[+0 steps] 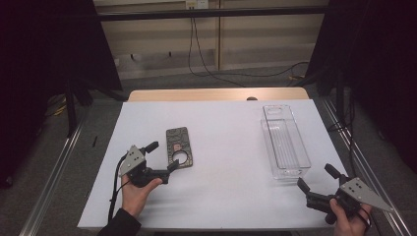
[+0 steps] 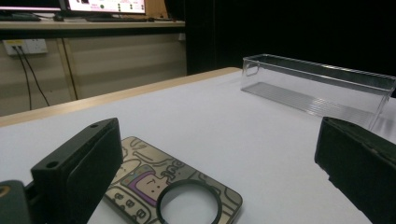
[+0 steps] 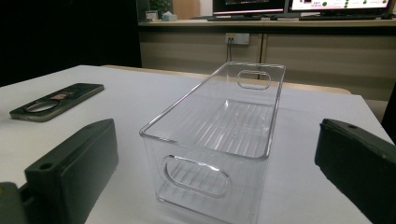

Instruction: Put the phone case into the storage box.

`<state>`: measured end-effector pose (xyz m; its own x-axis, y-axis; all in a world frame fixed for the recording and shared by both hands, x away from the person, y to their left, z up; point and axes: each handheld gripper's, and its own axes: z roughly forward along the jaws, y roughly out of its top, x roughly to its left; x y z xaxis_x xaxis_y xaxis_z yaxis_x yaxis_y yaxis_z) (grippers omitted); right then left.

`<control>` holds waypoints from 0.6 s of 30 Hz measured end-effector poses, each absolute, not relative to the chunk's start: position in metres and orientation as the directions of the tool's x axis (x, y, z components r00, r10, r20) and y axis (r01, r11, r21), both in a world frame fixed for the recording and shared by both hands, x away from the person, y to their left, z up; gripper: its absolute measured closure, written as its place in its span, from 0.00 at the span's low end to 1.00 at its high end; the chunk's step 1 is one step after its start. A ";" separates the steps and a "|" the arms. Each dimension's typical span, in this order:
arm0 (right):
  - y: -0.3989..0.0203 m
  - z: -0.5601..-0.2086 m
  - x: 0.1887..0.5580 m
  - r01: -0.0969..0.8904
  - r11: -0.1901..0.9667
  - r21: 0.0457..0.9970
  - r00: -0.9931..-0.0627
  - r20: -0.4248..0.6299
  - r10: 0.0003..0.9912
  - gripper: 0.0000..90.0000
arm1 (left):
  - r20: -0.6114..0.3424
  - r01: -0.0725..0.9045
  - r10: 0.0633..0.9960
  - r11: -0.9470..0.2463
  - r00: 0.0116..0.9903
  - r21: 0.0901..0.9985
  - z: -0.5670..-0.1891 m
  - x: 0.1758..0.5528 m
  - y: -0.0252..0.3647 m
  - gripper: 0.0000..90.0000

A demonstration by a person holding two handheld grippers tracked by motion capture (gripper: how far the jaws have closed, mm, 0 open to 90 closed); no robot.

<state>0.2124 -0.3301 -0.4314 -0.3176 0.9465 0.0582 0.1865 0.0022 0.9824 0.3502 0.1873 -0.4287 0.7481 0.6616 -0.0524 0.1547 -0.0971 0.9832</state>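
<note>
- Flat patterned phone case with ring cutout [image 1: 179, 146]: lies on the white table sheet [image 1: 221, 172], well left of the clear rectangular plastic bin [image 1: 285, 145].
- Left gripper [image 1: 163, 156]: beside the case, jaws spread, empty.
- Right gripper [image 1: 314, 178]: near the bin, jaws spread, empty.

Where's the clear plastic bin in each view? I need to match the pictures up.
High view: clear bin right of centre, ahead of the right gripper.
Left gripper view: upper right, far across the white sheet.
Right gripper view: centre, close, between the jaws.
Shared landmark: patterned phone case.
</note>
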 end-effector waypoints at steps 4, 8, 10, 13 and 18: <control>-0.330 -0.431 0.212 0.186 0.003 0.983 -0.320 0.057 0.946 0.00 | -0.031 0.128 0.655 -0.101 0.755 0.987 -0.421 0.357 0.187 0.02; -0.330 -0.431 0.212 0.187 0.001 0.982 -0.319 0.059 0.946 0.00 | 0.001 0.098 0.661 -0.112 0.750 0.989 -0.410 0.368 0.184 0.02; -0.330 -0.431 0.212 0.186 0.002 0.983 -0.318 0.058 0.946 0.00 | 0.002 0.093 0.657 -0.110 0.754 0.990 -0.407 0.372 0.181 0.01; -0.330 -0.431 0.212 0.185 0.002 0.983 -0.317 0.058 0.947 0.00 | 0.010 0.083 0.645 -0.114 0.764 0.990 -0.404 0.377 0.175 0.02; -0.330 -0.431 0.212 0.186 0.001 0.982 -0.319 0.060 0.946 0.00 | 0.017 0.071 0.649 -0.110 0.761 0.991 -0.398 0.385 0.172 0.02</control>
